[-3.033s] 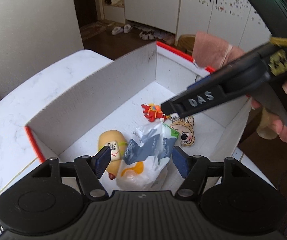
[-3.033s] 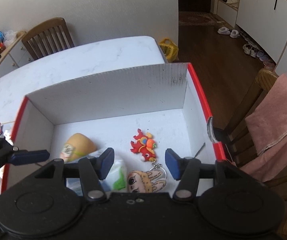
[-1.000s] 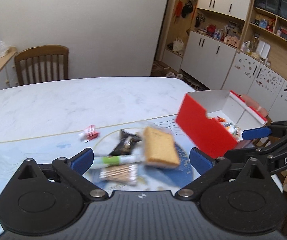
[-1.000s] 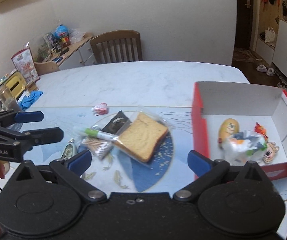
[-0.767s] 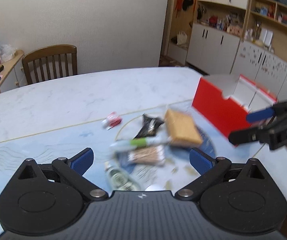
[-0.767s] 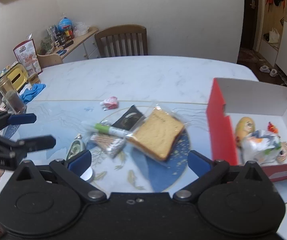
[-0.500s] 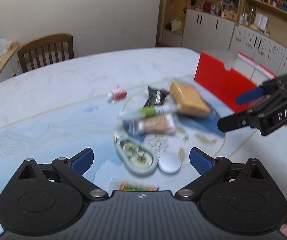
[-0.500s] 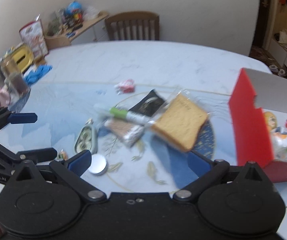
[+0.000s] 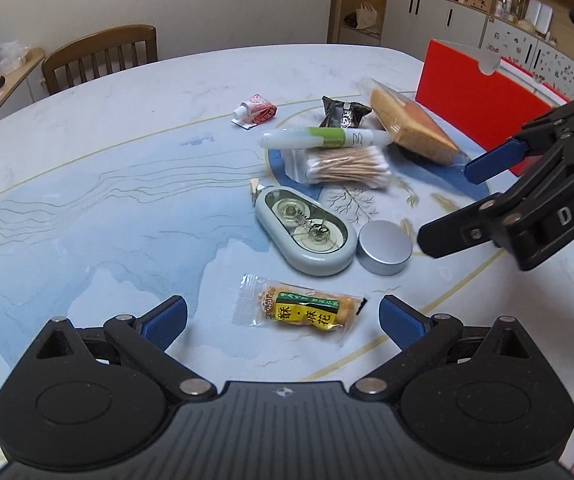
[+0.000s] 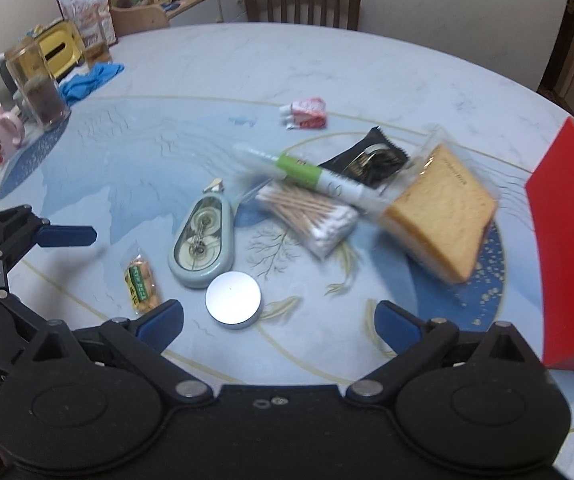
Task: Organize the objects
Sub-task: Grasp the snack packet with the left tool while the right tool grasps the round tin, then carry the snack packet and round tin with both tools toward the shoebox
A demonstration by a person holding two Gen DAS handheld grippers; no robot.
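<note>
both grippers empty above the scattered table

left wrist view: the left gripper (image 9: 283, 318) hangs with fingers wide apart, holding nothing, just above a snack packet (image 9: 303, 310) on the table (image 9: 87, 184). beyond lie a correction tape (image 9: 306, 236), a round tin (image 9: 385, 247) touching it, a cotton swab pack (image 9: 347, 165), a green-banded tube (image 9: 319, 138), a dark wrapper (image 9: 345, 112), bagged bread (image 9: 411, 130) and a small red tube (image 9: 255, 111). the red box (image 9: 483, 104) stands far right; its inside is hidden. the right gripper (image 9: 459, 204) enters from the right, fingers apart.

right wrist view: the right gripper (image 10: 279, 322) is spread wide and empty, near the tin (image 10: 233, 299). the box (image 10: 567, 240) shows only its red wall at the right.
</note>
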